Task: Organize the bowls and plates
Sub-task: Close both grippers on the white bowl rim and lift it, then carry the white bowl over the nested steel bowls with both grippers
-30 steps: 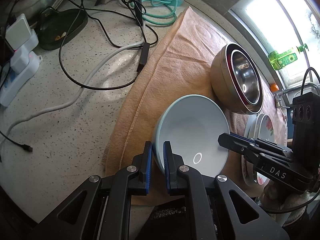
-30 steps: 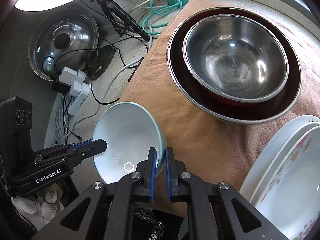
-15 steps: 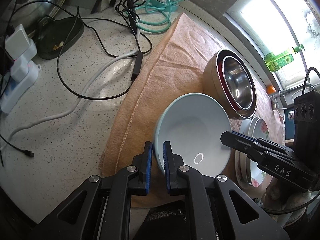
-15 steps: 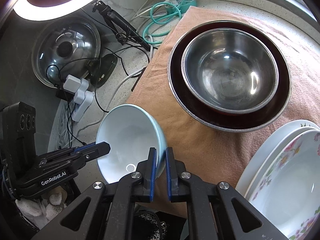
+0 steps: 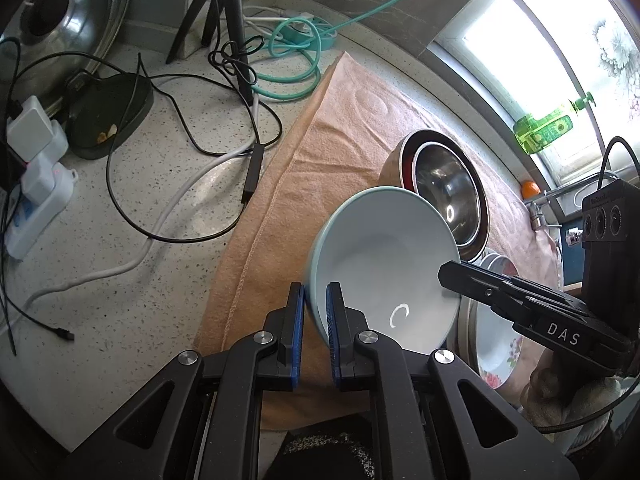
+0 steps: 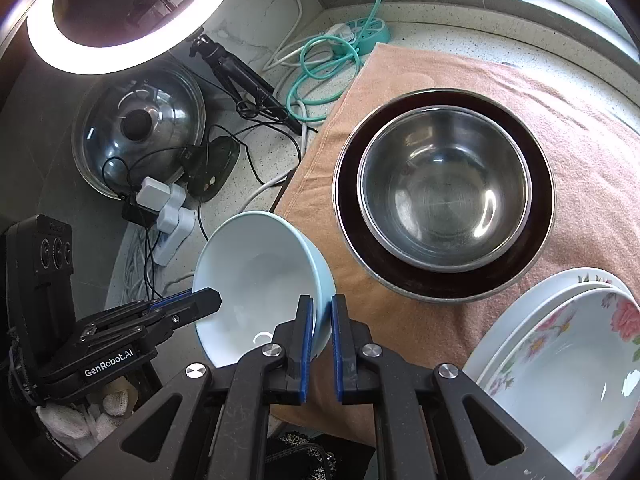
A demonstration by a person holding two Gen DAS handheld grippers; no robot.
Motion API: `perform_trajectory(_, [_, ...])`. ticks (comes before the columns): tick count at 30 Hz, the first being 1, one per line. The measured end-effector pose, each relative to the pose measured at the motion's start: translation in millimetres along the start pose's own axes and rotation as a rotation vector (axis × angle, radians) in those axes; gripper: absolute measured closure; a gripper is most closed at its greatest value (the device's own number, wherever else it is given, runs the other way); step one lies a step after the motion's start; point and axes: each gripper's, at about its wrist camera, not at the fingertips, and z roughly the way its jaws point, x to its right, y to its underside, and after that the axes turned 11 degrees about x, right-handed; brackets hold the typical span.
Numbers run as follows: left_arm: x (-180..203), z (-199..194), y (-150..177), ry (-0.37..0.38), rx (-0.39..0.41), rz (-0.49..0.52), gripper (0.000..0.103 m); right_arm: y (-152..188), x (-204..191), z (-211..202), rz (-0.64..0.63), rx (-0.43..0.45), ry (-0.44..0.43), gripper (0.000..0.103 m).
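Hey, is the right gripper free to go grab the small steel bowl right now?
Probably not: the right gripper is clamped on the pale blue bowl's rim. The small steel bowl itself sits unobstructed.

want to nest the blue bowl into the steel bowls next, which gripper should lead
Right, probably. Both the left gripper and the right gripper clamp the light blue bowl on opposite rim sides, but the right one holds the side nearer the nested steel bowls.

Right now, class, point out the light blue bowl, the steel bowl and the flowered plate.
light blue bowl [image 6: 256, 280], right wrist view, inner wall.
steel bowl [image 6: 444, 192], right wrist view, inside bottom.
flowered plate [image 6: 560, 380], right wrist view, white centre.
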Motion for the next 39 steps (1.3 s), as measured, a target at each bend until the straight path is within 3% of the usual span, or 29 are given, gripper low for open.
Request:
perform_trajectory(19, [34, -2, -37, 0.019, 0.071, 0.09, 0.094, -27, 18, -20, 0.027, 0.069, 0.015, 0.095])
perform_trajectory(39, [36, -12, -51, -0.008, 0.112, 0.112, 0.094, -35, 24, -8, 0.069, 0.042, -0.028, 0.094])
